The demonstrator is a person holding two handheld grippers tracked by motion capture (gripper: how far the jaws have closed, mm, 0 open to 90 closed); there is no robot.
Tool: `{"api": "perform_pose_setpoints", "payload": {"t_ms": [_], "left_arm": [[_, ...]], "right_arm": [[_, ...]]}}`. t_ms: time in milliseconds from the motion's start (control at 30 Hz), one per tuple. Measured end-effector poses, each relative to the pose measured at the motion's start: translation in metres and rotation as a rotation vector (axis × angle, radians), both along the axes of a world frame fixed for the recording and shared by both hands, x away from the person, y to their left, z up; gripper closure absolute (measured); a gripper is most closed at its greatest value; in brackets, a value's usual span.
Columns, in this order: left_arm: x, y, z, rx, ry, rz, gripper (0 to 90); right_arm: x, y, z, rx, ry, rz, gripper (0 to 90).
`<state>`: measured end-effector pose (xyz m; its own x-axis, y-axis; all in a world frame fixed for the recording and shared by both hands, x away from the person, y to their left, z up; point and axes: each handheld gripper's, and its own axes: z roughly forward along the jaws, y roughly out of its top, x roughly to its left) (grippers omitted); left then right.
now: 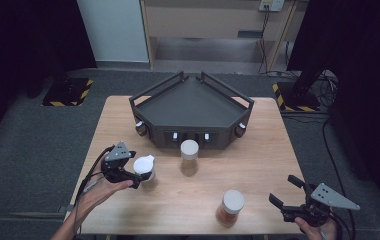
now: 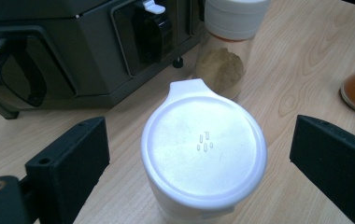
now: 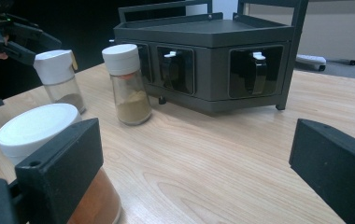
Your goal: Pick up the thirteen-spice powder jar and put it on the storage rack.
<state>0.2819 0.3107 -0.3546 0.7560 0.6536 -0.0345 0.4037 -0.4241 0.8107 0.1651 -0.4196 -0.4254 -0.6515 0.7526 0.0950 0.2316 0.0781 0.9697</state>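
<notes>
Left gripper view is showing my left gripper (image 2: 203, 163) spread wide around the flip-lid jar (image 2: 203, 149) just before the rack (image 2: 73, 51), so I'm centring (nothing gripped yet) before squeezing below the lid.

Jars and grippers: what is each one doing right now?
Left gripper: open, jaws either side of a jar, not touching.
Flip-lid jar: upright, lid closed.
Middle jar: upright, capped, tan powder low inside.
Orange-powder jar: upright, capped.
Right gripper: open, holding nothing.
Dark rack: top tray bare.
</notes>
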Motion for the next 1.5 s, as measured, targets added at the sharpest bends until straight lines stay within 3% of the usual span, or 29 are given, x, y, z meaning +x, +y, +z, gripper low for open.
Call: {"api": "perform_pose_setpoints", "payload": {"t_ms": [1167, 1500], "left_arm": [[0.005, -0.009, -0.020, 0.005, 0.022, 0.018, 7.7], [0.004, -0.009, -0.020, -0.003, 0.006, 0.013, 14.2]], "right_arm": [[0.000, 0.000, 0.000, 0.001, 0.002, -0.001, 3.6], [0.000, 0.000, 0.000, 0.001, 0.002, -0.001, 3.7]]}}
